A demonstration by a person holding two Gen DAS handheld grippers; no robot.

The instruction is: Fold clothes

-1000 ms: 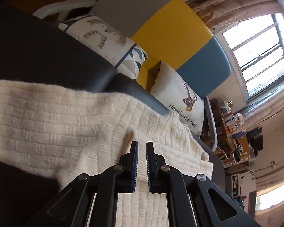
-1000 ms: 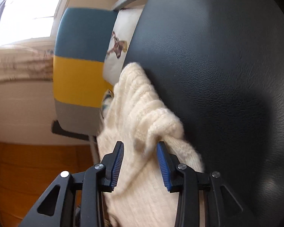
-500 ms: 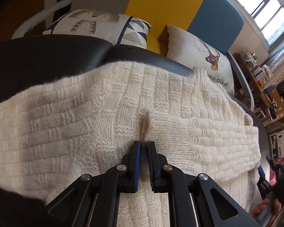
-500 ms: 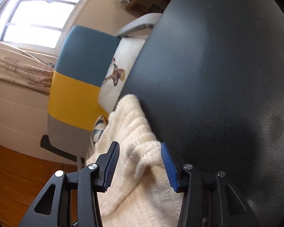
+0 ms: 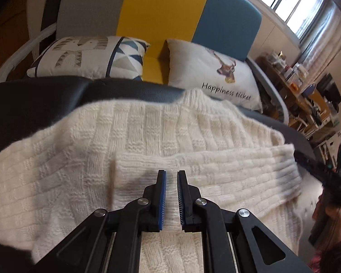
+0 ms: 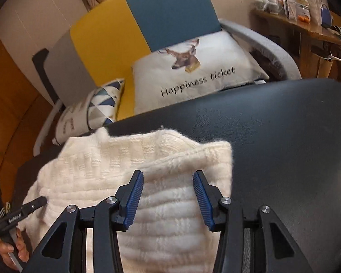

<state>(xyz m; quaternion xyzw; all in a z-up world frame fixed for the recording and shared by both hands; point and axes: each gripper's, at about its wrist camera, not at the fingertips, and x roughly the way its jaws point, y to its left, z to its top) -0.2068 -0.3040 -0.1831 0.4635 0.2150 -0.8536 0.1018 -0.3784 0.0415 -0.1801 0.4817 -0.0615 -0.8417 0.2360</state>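
Lying on the black padded top (image 6: pixel 272 136) before the sofa (image 5: pixel 161 11), the cream knitted sweater (image 5: pixel 147 136) looks soft, thick and limp, apt to sag and stretch; I would take it at a ribbed edge. Its long axis runs across both views. The left gripper (image 5: pixel 171 175) pinches a fold of knit. The right gripper (image 6: pixel 168 177), jaws just widened, stands spread over the sleeve end.

The sweater (image 5: pixel 161 136) is cream, knitted in a basket-weave check, on a black leather surface (image 6: pixel 272 136). The chair back (image 5: pixel 161 11) runs grey, yellow, blue; blue pads (image 6: pixel 134 195) line black grippers.
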